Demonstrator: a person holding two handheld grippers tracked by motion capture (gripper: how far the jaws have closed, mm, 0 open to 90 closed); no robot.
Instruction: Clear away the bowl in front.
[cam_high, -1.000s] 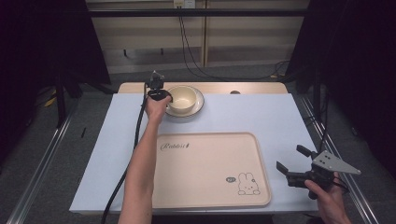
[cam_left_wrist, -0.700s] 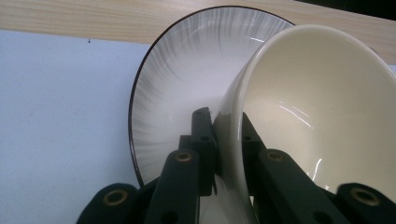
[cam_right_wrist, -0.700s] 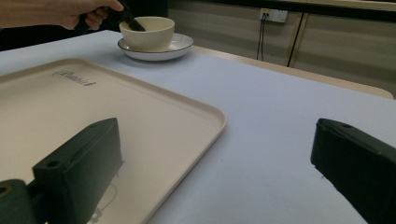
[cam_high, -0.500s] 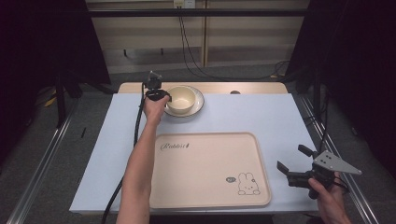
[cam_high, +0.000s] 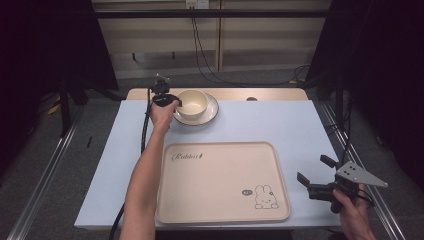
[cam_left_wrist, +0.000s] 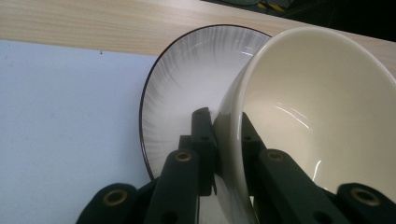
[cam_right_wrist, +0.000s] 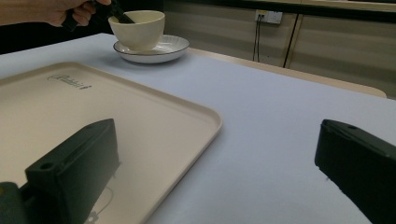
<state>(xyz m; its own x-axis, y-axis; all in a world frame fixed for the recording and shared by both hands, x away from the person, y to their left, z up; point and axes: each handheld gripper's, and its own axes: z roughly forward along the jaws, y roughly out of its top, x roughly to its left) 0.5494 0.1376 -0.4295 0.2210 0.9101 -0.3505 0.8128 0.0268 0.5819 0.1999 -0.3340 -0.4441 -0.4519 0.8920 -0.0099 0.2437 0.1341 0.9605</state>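
The left gripper (cam_high: 176, 101) pinches the rim of the bowl (cam_high: 193, 103), which sits on the plate (cam_high: 212, 111) at the far edge. The tray (cam_high: 222, 182) lies bare, so moving remains. The right gripper (cam_high: 312, 172) waits spread beside it.
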